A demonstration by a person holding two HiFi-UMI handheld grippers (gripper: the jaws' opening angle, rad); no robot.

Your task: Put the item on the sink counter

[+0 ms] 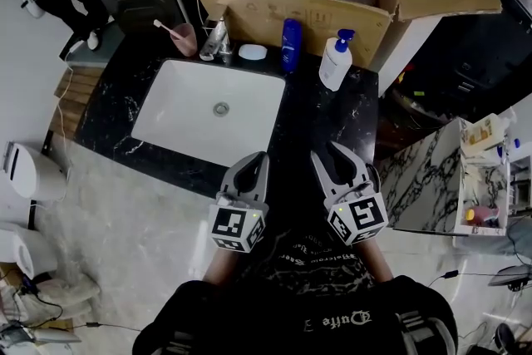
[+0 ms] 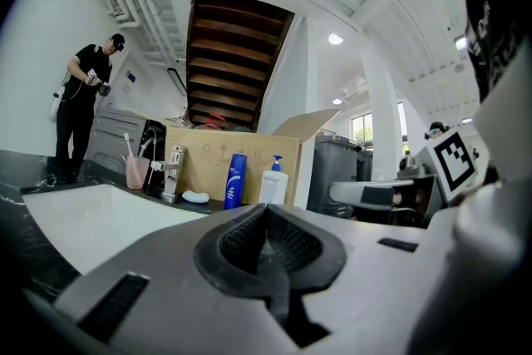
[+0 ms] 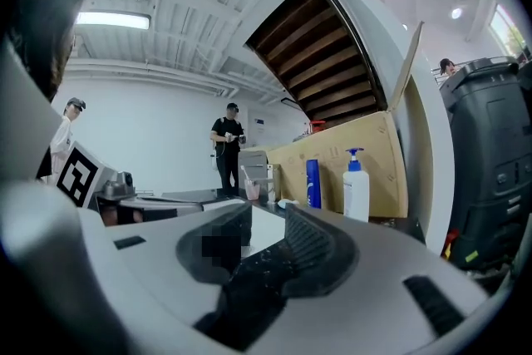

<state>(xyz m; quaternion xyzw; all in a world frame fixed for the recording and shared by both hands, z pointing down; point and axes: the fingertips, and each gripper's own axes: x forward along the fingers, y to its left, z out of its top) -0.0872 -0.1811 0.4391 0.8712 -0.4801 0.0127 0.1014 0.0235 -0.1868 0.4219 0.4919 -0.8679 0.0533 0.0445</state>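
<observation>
One large open brown cardboard box [image 1: 274, 21] stands behind the back edge of the black marbled sink counter [image 1: 324, 129]. The counter's white rectangular basin [image 1: 191, 120] lies left of centre. Over the front edge are the left gripper [image 1: 256, 160], jaws pressed together on nothing, and the right gripper [image 1: 342, 158], jaws partly spread and empty. Along the back edge stand a white pump bottle [image 1: 336, 62] toward the right corner, a blue bottle [image 1: 291, 46], a chrome tap [image 1: 216, 41], a pink cup [image 1: 184, 37] holding a toothbrush, and a small white oval bar [image 1: 253, 52].
</observation>
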